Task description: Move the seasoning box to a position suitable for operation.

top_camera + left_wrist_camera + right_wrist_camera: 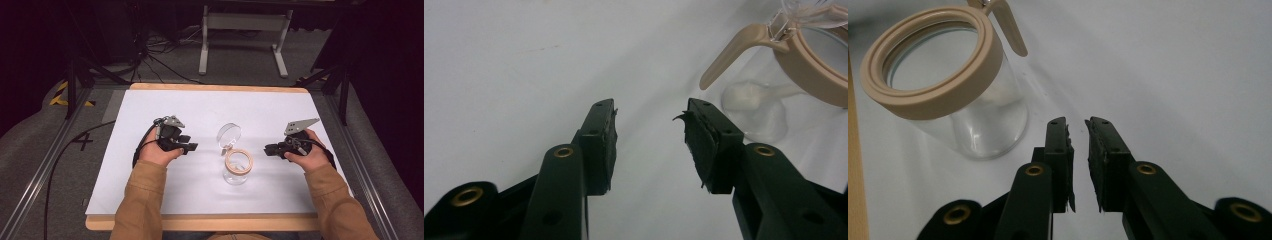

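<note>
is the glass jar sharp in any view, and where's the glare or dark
High view: jar small and soft, floor beyond the table dark. Left gripper view: jar blurred, jaws sharper. Right gripper view: jar clearest, mild reflections in the glass.

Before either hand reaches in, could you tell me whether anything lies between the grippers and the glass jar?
Nothing visible does. The glass jar stands with its lid swung open, on bare white table between the left gripper and right gripper; neither touches it.
</note>
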